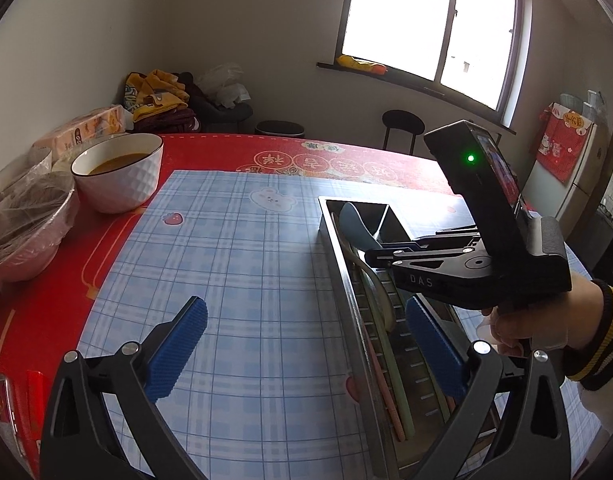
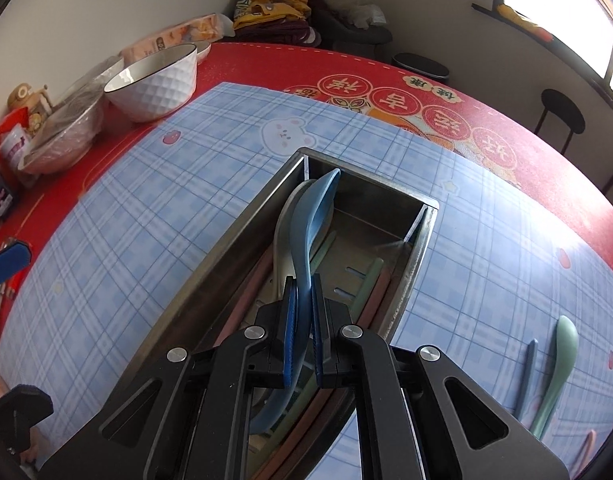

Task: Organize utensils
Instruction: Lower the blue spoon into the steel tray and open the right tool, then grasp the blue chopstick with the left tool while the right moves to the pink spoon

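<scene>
**Blue spoon held lengthwise over the tray**

Your right gripper (image 2: 302, 320) has its jaws clamped on the blue spoon (image 2: 312, 224), whose long axis runs along the metal tray (image 2: 234, 236), bowl toward the tray's far end. Your left gripper (image 1: 306, 344) hangs with jaws wide apart, holding nothing.

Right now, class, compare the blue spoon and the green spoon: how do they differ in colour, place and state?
The blue spoon is inside the metal tray, while the green spoon lies outside it on the plaid mat. The blue spoon is gripped by the shut right tongs; the green spoon is untouched. The blue spoon is tilted on other utensils; the green spoon lies flat. Both look like similar long-handled spoons.
</scene>
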Demonstrator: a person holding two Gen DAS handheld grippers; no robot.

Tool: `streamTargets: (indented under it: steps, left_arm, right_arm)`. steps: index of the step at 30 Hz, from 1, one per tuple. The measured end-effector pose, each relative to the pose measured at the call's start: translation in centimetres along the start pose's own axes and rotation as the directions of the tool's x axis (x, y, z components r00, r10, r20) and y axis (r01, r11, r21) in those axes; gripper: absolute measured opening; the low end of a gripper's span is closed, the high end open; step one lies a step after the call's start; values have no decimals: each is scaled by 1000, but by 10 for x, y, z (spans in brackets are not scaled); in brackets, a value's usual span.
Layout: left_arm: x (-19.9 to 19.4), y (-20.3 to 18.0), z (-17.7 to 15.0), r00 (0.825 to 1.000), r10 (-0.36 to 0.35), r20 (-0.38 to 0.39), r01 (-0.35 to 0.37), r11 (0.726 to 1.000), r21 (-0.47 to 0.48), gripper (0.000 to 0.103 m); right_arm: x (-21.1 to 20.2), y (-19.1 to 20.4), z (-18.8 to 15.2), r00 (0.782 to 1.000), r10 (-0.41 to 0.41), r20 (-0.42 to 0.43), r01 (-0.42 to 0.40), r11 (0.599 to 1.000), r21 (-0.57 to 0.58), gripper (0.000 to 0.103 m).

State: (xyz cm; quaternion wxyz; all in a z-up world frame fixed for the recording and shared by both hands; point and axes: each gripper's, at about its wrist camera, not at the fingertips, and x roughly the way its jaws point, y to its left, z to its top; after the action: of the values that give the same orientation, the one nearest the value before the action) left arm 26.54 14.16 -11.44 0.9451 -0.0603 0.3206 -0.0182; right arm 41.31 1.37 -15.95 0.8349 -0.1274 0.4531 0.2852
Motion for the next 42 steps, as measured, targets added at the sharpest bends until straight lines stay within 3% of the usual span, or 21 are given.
streamTargets:
  steps: [3,7,15,22,29,35,37,39,42]
  left_arm:
    - [0,0,1,1000,8,0,-8,1000,-1,97]
    - [-1,1,1,1000,20,-3,-20,1000,-7,97]
    - [-7,-12,5,999,32,7,-32,999,-11,97]
    - [-8,-50,10,1000,30,7,-30,999,30,97]
    - [6,-127,13,1000,-23,-17,25,991,134,94]
    - [40,-197,7,989,-97,-114,117,977,180,71]
    - [57,-216,-2,981,-114,-159,143,971,190,52]
    - [74,-233,-15,970,-119,-212,163,965,204,43]
    - [94,-248,-26,962,-102,-254,160,962,221,39]
  right_arm:
    - [1,2,1,1000,0,3,0,1000,9,9]
    - [-4,-4,2,998,63,19,-64,997,49,9]
    - [-49,-33,-14,988,85,132,-97,991,90,9]
    - [-93,-95,-64,974,28,226,-64,986,156,9]
    - [-117,-171,-127,962,-72,262,-7,958,286,9]
    - [-130,-210,-163,948,-87,305,-25,938,345,9]
    - [-132,-220,-169,946,-64,319,-64,925,375,9]
    - [-133,-229,-174,946,-36,322,-101,912,398,9]
    - [-135,-237,-178,946,-35,322,-118,889,443,9]
